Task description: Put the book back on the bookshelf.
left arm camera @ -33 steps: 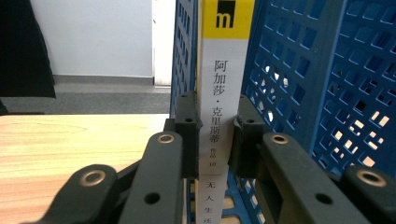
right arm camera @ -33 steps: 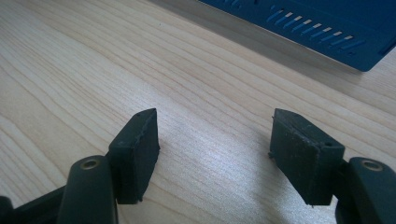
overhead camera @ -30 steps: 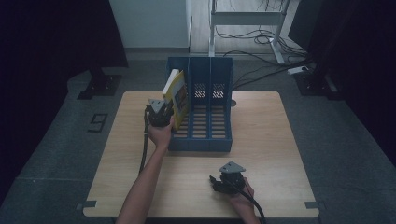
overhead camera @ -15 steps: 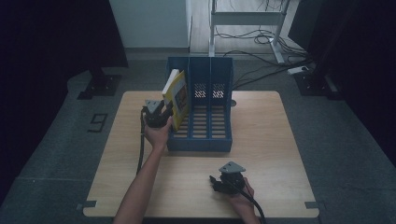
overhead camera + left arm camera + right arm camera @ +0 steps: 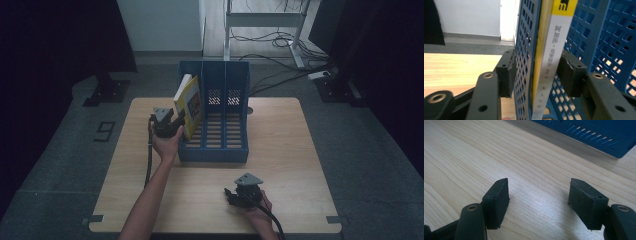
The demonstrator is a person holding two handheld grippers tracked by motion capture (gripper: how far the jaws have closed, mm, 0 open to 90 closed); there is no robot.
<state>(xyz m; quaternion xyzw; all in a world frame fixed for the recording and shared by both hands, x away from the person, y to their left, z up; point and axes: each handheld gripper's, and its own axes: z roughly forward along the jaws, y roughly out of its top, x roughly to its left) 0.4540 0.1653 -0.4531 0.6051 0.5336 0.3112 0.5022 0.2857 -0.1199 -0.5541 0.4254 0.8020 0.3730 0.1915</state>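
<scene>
From above, my left tongs [image 5: 172, 122] sit against the yellow book [image 5: 189, 105], which leans in the leftmost slot of the blue file rack [image 5: 215, 150]; my right tongs [image 5: 235, 195] rest on the wooden table [image 5: 290, 145], apart.

Looking along my left tongs [image 5: 535, 71], the jaws have just been spreading: the book's spine [image 5: 549, 62] and the rack's wall [image 5: 524, 62] stand between them, released.

My right tongs [image 5: 539, 195] gape over bare wood.

A wooden table [image 5: 300, 145] is standing on grey floor [image 5: 370, 150], with cables [image 5: 270, 47] lying behind it.
</scene>
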